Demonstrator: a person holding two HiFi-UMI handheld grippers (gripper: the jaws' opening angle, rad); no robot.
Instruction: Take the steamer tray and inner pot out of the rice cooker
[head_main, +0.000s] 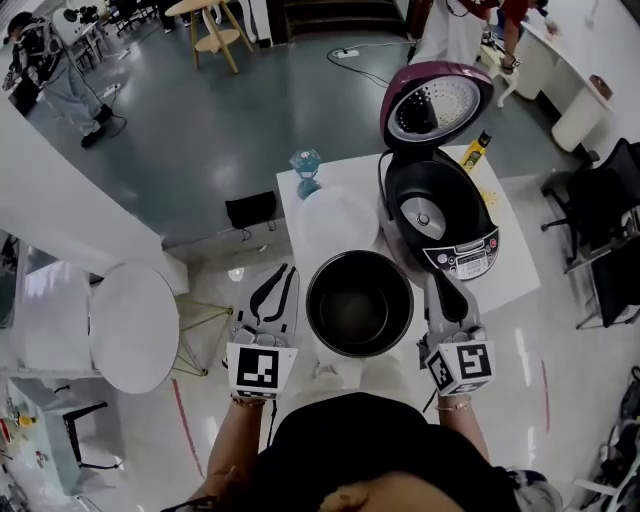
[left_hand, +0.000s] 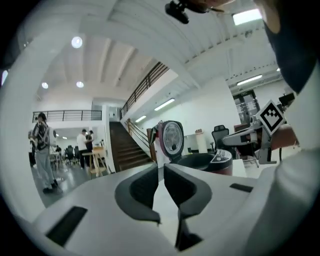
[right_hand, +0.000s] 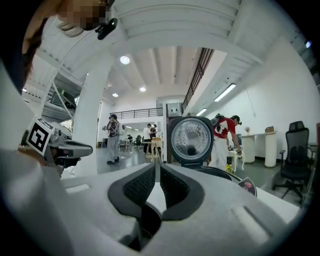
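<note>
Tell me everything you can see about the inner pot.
The inner pot is a round, deep, dark bowl that looks like coated metal, with a thin shiny rim. It is upright, looks empty and is out of the cooker, apparently standing on the near end of the white table. The white tray lies just behind it. The left gripper and right gripper flank it with jaws shut, neither touching it.

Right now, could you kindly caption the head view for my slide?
Round black inner pot and white steamer tray out beside open maroon rice cooker.
</note>
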